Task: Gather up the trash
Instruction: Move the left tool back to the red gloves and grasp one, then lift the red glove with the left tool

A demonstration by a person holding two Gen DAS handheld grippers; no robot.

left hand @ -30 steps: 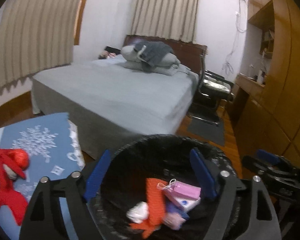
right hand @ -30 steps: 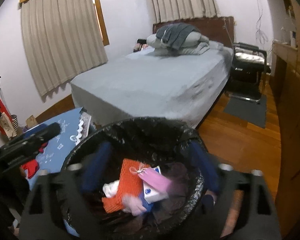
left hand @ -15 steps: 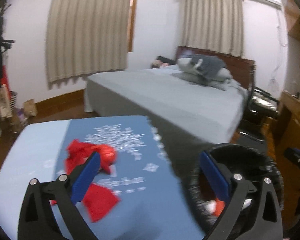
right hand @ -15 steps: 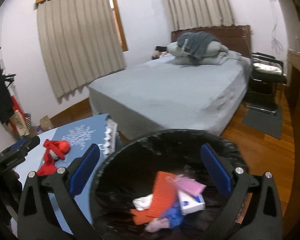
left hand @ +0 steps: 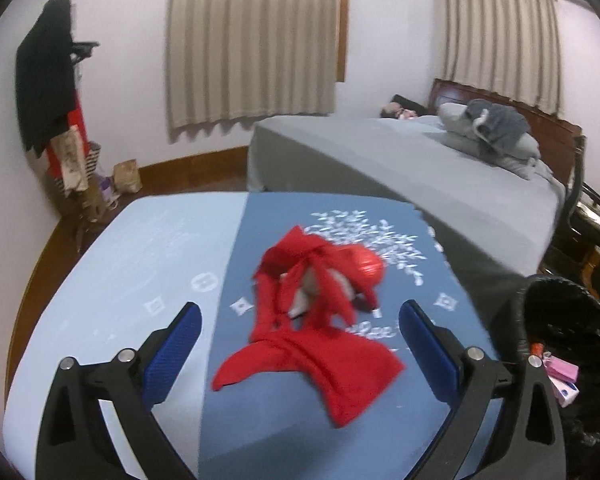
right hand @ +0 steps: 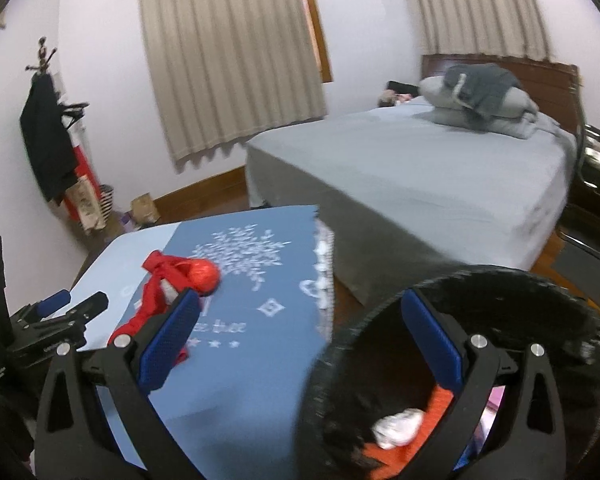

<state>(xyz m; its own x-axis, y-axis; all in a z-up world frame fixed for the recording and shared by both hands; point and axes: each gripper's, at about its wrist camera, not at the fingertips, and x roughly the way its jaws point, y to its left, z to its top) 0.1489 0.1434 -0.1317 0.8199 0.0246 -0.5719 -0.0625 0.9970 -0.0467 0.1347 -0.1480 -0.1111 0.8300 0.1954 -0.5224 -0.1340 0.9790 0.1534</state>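
Two grippers appear, each with blue-padded fingers spread wide and nothing between them. From its own camera, the left gripper (left hand: 300,344) hangs over a bench (left hand: 112,280) covered by a blue cloth printed with a white snowflake. On that cloth, between the spread fingers and slightly beyond them, lies a crumpled red fabric item (left hand: 312,320) with a shiny red ball at its far end. At the bench's right edge stands a bin lined with a black bag (left hand: 572,320), a pink packet (left hand: 560,370) showing inside. The right gripper (right hand: 300,340) hovers over the bin's rim (right hand: 500,276); white crumpled paper (right hand: 398,428) and orange cloth (right hand: 432,412) lie inside. A grey bed (right hand: 440,168) fills the background.
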